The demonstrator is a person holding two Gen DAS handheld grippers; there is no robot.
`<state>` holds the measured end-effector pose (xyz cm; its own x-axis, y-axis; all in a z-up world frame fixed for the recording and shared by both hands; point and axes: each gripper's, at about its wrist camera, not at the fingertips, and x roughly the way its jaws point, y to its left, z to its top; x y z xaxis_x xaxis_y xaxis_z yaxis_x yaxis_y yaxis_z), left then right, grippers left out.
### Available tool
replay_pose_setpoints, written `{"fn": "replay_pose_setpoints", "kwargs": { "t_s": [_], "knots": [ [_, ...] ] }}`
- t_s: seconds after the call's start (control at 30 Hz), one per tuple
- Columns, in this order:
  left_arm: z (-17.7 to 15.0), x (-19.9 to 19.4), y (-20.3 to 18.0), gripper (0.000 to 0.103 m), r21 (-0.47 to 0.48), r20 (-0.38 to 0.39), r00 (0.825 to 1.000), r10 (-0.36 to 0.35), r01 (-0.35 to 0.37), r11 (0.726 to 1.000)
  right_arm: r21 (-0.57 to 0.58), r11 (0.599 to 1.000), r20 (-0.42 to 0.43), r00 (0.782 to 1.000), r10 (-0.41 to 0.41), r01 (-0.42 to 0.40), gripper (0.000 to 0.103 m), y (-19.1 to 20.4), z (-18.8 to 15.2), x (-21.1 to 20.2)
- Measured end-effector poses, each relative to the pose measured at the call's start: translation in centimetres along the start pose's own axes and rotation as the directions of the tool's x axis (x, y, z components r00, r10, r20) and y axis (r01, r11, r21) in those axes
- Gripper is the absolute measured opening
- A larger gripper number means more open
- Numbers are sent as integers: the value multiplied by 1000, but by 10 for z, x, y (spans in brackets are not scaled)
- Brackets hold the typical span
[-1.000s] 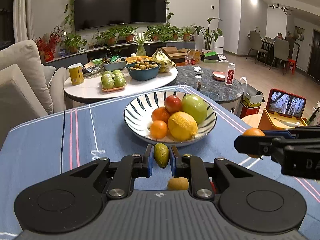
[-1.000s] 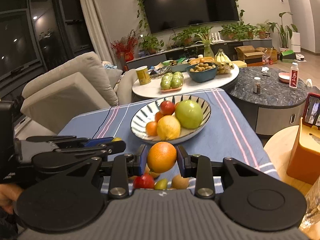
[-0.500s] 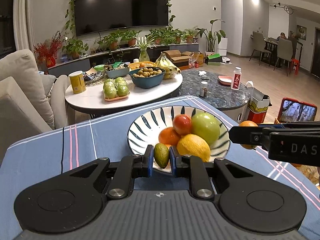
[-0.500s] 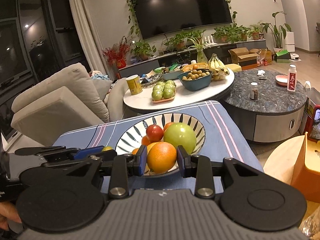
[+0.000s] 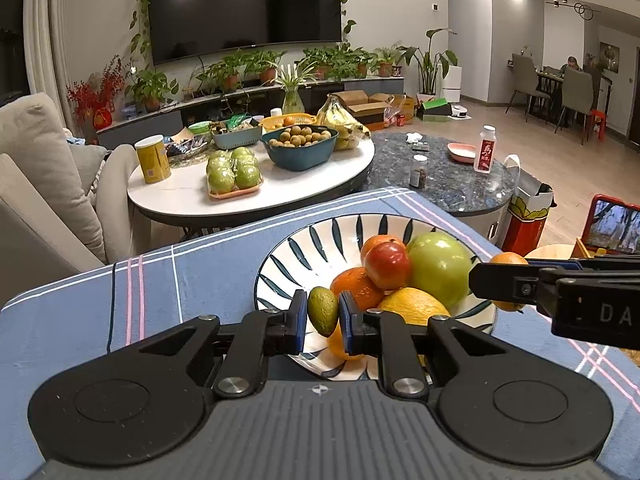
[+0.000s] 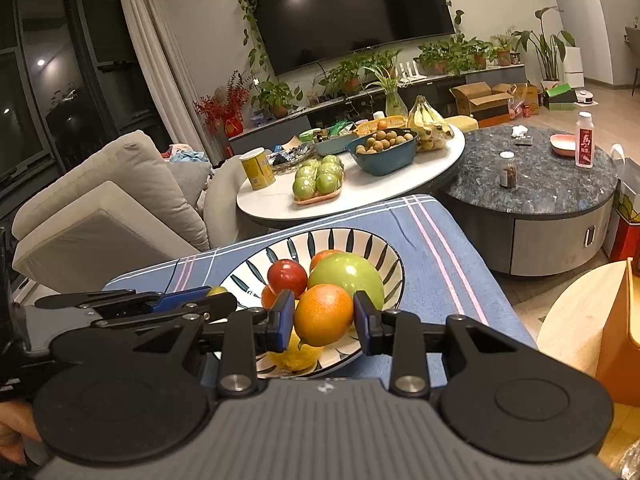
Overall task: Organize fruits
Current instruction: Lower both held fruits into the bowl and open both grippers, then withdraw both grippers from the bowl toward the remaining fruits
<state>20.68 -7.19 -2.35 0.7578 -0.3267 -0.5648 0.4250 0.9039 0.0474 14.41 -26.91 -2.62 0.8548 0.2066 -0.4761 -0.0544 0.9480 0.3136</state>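
Left gripper (image 5: 323, 317) is clamping a small green fruit (image 5: 322, 310), hovering level over the striped bowl's (image 5: 316, 248) near rim. Right gripper (image 6: 323, 321) is gripping an orange (image 6: 323, 314) over the same rim.

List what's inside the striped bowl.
The striped bowl holds a green apple, red apple, lemon and at least two oranges; the grippers hide its near part.
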Motion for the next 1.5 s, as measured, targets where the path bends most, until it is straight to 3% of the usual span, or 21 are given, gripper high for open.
{"fn": "replay_pose_setpoints", "kwargs": {
  "t_s": [0.6,0.73,1.2,1.5],
  "knots": [
    [0,15,0,16,6,-17,1000,6,-6,1000,15,1000,-23,1000,13,-12,58,-3,-1,11],
    [0,14,-1,23,14,-7,1000,18,-18,1000,13,1000,-16,1000,13,-13,58,-3,-1,10],
    [-11,-20,8,36,-10,23,999,37,-37,999,-13,1000,-8,1000,14,-14,58,-1,-7,-13],
    [-39,-55,5,39,-25,16,1000,11,-11,1000,-74,996,-80,996,44,-50,58,8,-38,-42]
  ]
}}
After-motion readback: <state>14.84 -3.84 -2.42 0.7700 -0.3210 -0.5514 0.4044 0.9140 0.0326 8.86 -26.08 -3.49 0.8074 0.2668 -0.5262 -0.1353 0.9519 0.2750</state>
